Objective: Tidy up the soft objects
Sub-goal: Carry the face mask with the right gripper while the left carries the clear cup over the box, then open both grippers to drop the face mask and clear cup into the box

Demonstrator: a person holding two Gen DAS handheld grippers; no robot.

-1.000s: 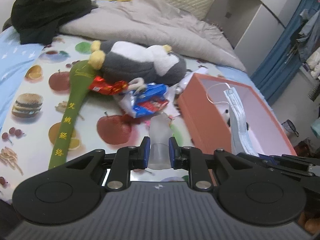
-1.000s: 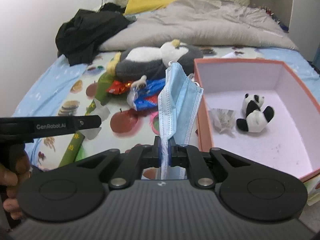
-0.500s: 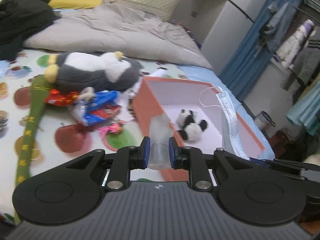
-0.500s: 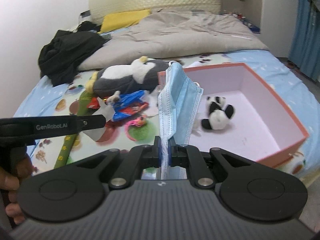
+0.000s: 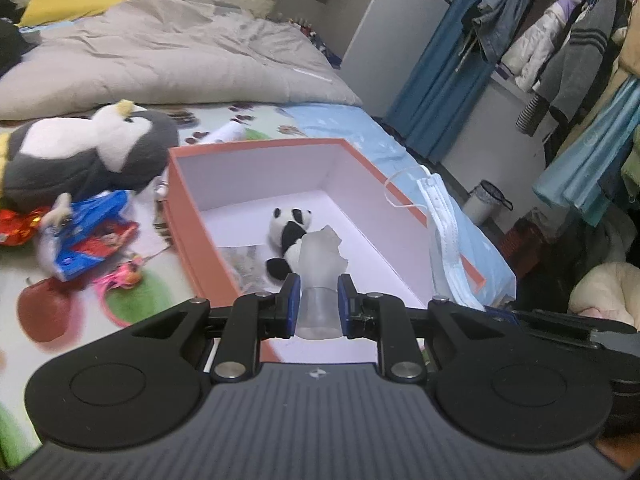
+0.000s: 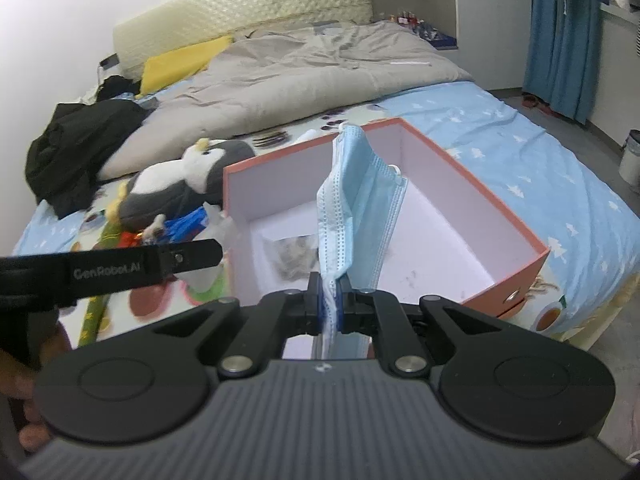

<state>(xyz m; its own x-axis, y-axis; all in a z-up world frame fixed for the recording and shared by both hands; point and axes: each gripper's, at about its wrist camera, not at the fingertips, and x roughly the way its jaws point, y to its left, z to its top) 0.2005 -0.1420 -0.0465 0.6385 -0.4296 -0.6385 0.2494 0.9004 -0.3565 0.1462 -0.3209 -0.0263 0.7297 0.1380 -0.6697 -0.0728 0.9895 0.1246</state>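
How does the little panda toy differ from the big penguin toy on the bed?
The small black-and-white panda plush lies inside the orange box with the pale lining; the large grey-and-white penguin plush lies outside it on the fruit-print sheet, beside the box. The panda is far smaller than the penguin. The penguin has a yellow tuft on its head; the panda shows only black and white. Both are soft toys lying down, and neither tool holds them.

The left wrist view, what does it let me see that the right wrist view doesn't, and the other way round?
Only the left wrist view shows the panda toy inside the box, hanging clothes, and the left hand-held gripper pinching a translucent scrap. Only the right wrist view shows the black clothing and the yellow pillow. Both show the orange box, blue mask and penguin plush.
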